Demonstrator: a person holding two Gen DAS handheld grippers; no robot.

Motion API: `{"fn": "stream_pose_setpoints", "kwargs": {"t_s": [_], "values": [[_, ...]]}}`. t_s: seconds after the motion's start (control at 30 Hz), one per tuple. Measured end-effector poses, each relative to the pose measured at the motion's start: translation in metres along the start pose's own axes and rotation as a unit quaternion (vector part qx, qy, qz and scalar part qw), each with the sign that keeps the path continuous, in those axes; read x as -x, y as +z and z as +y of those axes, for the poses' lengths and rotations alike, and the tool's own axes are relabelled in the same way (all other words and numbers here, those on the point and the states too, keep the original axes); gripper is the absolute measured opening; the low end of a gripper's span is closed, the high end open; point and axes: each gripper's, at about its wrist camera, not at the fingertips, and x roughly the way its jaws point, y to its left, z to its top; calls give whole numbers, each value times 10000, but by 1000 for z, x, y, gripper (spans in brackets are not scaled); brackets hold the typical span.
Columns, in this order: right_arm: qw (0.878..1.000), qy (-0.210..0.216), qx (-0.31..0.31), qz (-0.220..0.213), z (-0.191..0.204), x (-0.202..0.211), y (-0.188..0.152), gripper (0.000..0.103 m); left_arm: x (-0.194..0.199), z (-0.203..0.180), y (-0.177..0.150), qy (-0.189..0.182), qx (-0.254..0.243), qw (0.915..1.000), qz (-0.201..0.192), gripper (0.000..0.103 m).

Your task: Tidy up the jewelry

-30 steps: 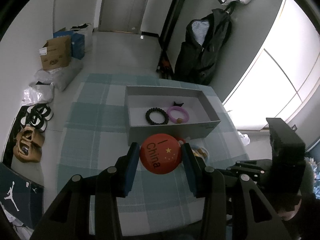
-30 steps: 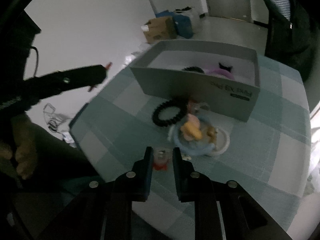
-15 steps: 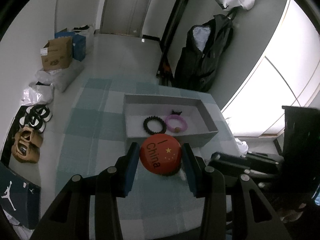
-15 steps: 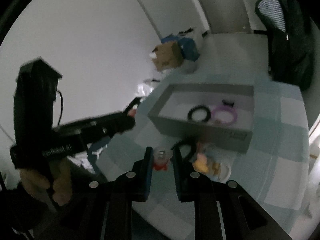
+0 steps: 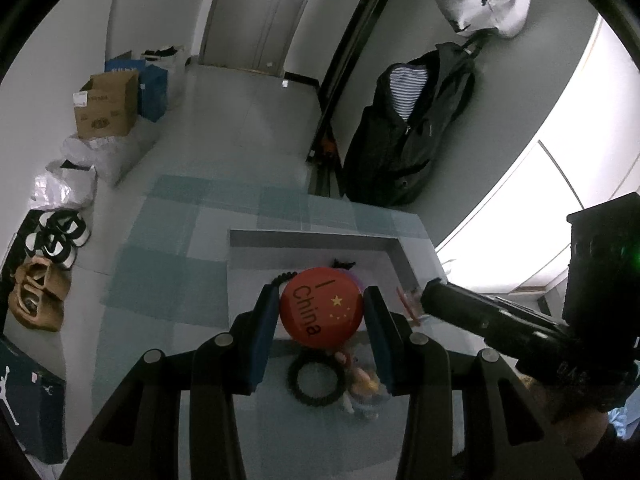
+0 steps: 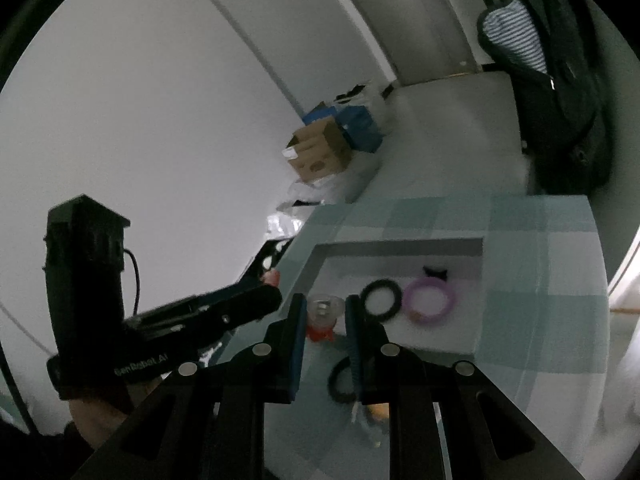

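A red round badge (image 5: 321, 307) is pinched by the left gripper (image 5: 322, 312) above the grey box (image 5: 404, 252); a small clear-and-red trinket (image 6: 323, 314) is clamped in the right gripper (image 6: 325, 320).

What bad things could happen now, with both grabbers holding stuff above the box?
1. The left hand-held gripper pinches the round red badge only by its edges, so it might slip and land on the bracelets in the box.
2. The right hand-held gripper holds a small clear trinket near the left one; they could bump.
3. A black bracelet and a figurine lie just outside the box, easy to knock.
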Motion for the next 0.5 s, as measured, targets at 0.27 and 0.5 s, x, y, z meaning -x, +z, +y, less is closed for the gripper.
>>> {"fn": "stream_pose_setpoints", "kwargs": {"t_s": [0.27, 0.5], "values": [[9993, -100, -341, 64, -23, -18, 16, 18, -22, 8, 10, 21, 173, 9996, 225, 38], [9985, -93, -489, 232, -36, -38, 22, 18, -34, 9, 15, 12, 176, 9990, 405, 38]]}}
